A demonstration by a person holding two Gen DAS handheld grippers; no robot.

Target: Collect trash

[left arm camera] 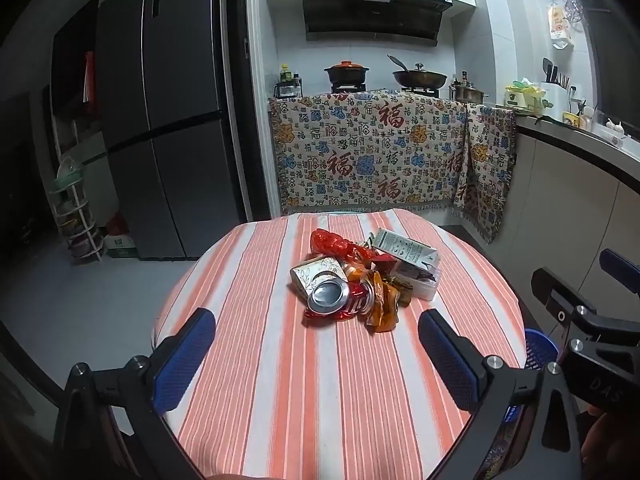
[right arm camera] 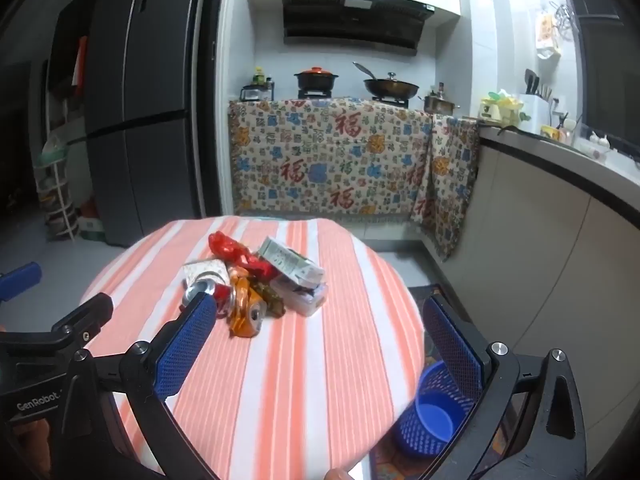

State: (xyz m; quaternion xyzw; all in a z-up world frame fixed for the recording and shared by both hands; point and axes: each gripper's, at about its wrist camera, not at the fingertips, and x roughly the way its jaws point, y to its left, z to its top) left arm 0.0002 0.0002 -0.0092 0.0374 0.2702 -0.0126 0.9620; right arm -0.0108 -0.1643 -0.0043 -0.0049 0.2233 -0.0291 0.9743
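**Both grippers wide open short of the trash pile**

Left wrist view: the left gripper [left arm camera: 316, 350] hovers over the near half of the round striped table [left arm camera: 248, 360], jaws spread wide with nothing between them. The trash pile [left arm camera: 362, 276] lies past the fingertips, toward 12 o'clock. A crushed can [left arm camera: 336, 300] lies on its side, its round end facing the camera and its long axis running toward 3 o'clock. A carton [left arm camera: 404, 250] lies flat at the pile's 1 o'clock corner. The right gripper [left arm camera: 592, 308] enters at 3 o'clock; only a sliver of the basket [left arm camera: 540, 346] shows beside the table edge.

Right wrist view: the right gripper [right arm camera: 320, 334] tilts downward, jaws equally wide and empty. The pile [right arm camera: 256, 280] sits at 11 o'clock, near the left finger. Only here does the blue basket [right arm camera: 434, 412] show fully, upright on the floor at 5 o'clock, mouth open upward.
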